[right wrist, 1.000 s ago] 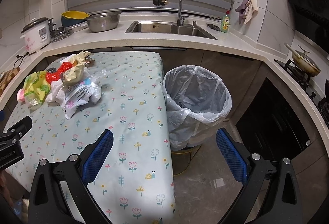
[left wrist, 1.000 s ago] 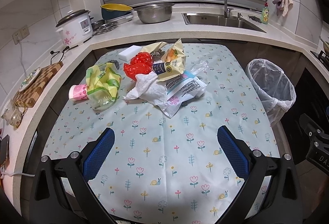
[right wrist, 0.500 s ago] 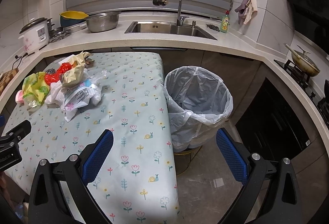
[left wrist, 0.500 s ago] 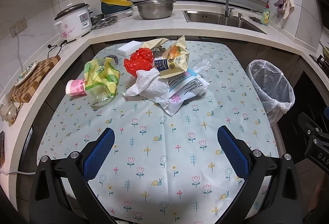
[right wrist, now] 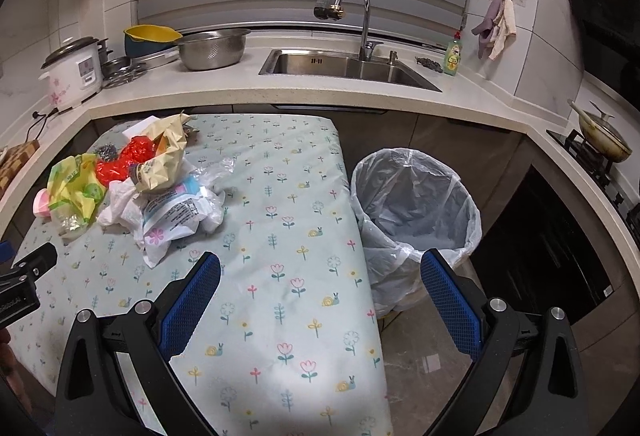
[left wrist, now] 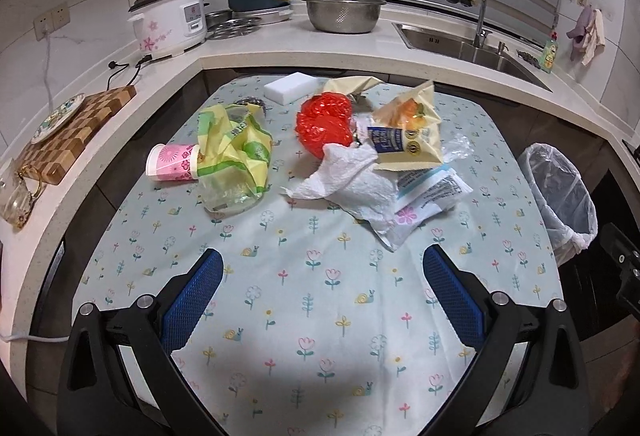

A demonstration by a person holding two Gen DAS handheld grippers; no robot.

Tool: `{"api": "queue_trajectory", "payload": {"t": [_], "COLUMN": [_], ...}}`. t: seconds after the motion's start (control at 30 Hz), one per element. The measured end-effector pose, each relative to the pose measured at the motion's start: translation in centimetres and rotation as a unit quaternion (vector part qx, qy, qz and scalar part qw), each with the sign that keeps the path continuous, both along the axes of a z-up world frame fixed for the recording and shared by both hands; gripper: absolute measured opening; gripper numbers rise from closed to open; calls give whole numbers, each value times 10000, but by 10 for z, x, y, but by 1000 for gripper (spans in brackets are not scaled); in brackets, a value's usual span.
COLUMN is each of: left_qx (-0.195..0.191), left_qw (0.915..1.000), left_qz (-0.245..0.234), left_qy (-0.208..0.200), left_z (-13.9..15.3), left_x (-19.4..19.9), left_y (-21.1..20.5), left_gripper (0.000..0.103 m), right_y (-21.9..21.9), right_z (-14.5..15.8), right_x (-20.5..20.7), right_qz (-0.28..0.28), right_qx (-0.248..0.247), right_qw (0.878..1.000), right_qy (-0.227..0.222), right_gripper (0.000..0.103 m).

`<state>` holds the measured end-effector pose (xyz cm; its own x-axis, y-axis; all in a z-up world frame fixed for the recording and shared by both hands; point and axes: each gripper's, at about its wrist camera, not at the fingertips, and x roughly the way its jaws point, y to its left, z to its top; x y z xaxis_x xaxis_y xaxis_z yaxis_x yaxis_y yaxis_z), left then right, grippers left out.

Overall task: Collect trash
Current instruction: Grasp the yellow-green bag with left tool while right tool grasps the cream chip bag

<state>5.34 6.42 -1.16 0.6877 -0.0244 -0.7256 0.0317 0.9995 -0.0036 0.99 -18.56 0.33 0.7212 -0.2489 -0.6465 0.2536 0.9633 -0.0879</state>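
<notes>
Trash is heaped on the far half of the flowered tablecloth point(left wrist: 320, 300): a pink paper cup point(left wrist: 170, 167) on its side, a yellow-green bag point(left wrist: 234, 152), a red plastic bag point(left wrist: 324, 122), a crumpled white tissue point(left wrist: 352, 184), a beige snack packet point(left wrist: 408, 138) and a white printed wrapper point(left wrist: 430, 192). The same heap point(right wrist: 160, 188) shows left in the right wrist view. A bin lined with a clear bag point(right wrist: 416, 220) stands off the table's right edge. My left gripper point(left wrist: 320, 300) is open over bare cloth, short of the pile. My right gripper point(right wrist: 320, 304) is open above the table's right edge.
A white sponge block point(left wrist: 292, 87) lies at the table's far edge. The counter behind carries a rice cooker point(left wrist: 170, 22), a steel colander point(left wrist: 342, 12), a sink with tap point(right wrist: 348, 64) and a checkered board point(left wrist: 72, 132). A pan point(right wrist: 600, 136) sits on the stove, right.
The left gripper has swung its view toward the left, bringing the pile closer. The right gripper has shifted slightly toward the table. Both stay open.
</notes>
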Motion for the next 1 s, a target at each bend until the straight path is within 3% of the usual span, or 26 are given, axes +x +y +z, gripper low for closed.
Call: {"api": "queue_trajectory", "payload": {"t": [0.5, 1.0], "left_qx": [86, -267], "left_qw": [9995, 9977], "left_qz": [234, 391], "left_qy": [200, 483], "left_z": [-35, -76], "left_x": [89, 156], "left_y": [85, 127], "left_gripper": [96, 96], "right_y": [77, 113], "right_z": [-19, -54], "right_x": [100, 170], "right_qz": [518, 583], "right_qx": [267, 447], "right_qw": [9983, 9965], "right_qy": [73, 400], "right_gripper": [96, 96]}}
